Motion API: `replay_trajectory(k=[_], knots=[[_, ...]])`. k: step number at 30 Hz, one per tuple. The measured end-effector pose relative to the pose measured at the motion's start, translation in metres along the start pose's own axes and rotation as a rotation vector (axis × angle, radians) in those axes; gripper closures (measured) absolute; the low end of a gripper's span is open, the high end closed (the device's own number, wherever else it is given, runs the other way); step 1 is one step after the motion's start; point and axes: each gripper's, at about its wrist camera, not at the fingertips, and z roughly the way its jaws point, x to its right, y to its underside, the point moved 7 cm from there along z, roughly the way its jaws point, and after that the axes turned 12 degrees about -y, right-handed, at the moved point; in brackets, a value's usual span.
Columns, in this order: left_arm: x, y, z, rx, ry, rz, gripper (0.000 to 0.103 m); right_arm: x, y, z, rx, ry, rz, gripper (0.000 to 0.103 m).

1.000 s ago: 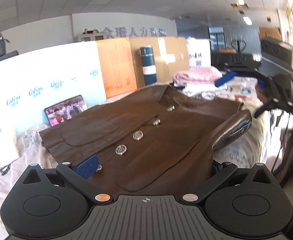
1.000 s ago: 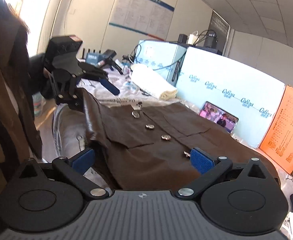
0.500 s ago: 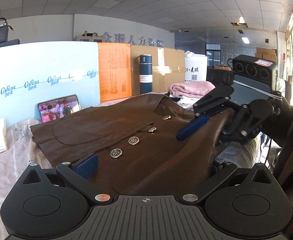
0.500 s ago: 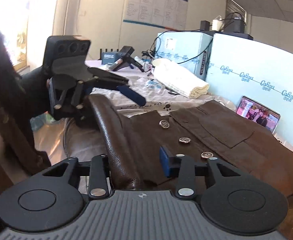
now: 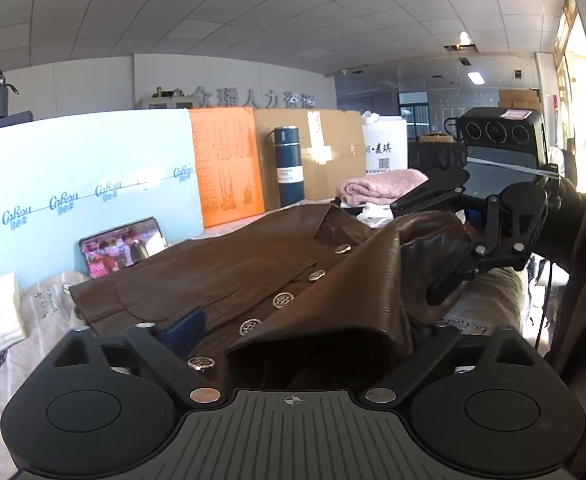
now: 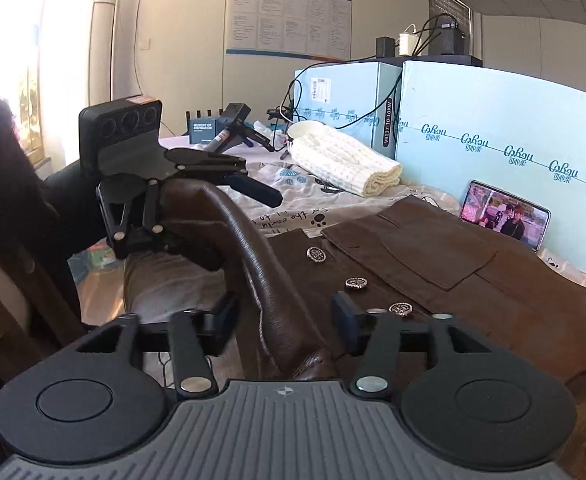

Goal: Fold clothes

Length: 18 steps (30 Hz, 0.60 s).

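Bedsheet (image 5: 41,304) bears jacket (image 5: 229,272); sleeve (image 6: 253,256) lifted.

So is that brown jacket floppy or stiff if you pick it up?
Probably floppy: the jacket has a lifted sleeve bending in a droopy curve. Likely heavyish, since the leathery material looks thick. Its shiny surface might be a bit slippery.

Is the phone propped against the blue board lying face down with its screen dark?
No, the phone leans upright against the blue board with its screen lit, showing people.
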Motion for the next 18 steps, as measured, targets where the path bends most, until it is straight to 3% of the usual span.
replay_trajectory(k=[1, 2, 5, 9, 11, 15, 17, 18], knots=[[0.002, 0.001, 0.001, -0.010, 0.026, -0.001, 0.068, -0.001, 0.005, -0.003, -0.016, 0.019, -0.005, 0.031], [0.004, 0.002, 0.002, -0.020, 0.042, 0.000, 0.074, -0.002, 0.009, -0.006, -0.031, 0.038, -0.009, 0.027], [0.006, 0.004, 0.003, -0.026, 0.043, -0.015, 0.080, 0.001, 0.029, -0.014, -0.106, 0.118, -0.006, 0.024], [-0.004, -0.001, 0.002, 0.022, -0.024, -0.114, 0.087, 0.009, 0.057, -0.029, -0.214, 0.245, 0.000, 0.023], [-0.007, -0.002, 0.002, 0.036, -0.053, -0.134, 0.088, 0.017, 0.067, -0.042, -0.239, 0.308, 0.010, 0.020], [-0.007, -0.005, 0.001, 0.056, -0.088, -0.145, 0.089, 0.044, 0.083, -0.078, -0.284, 0.477, 0.051, 0.022], [-0.008, -0.004, 0.000, 0.058, -0.103, -0.144, 0.091, 0.061, 0.093, -0.099, -0.317, 0.566, 0.088, 0.045], [-0.009, -0.004, -0.001, 0.060, -0.106, -0.148, 0.091, 0.066, 0.098, -0.109, -0.333, 0.607, 0.106, 0.072]])
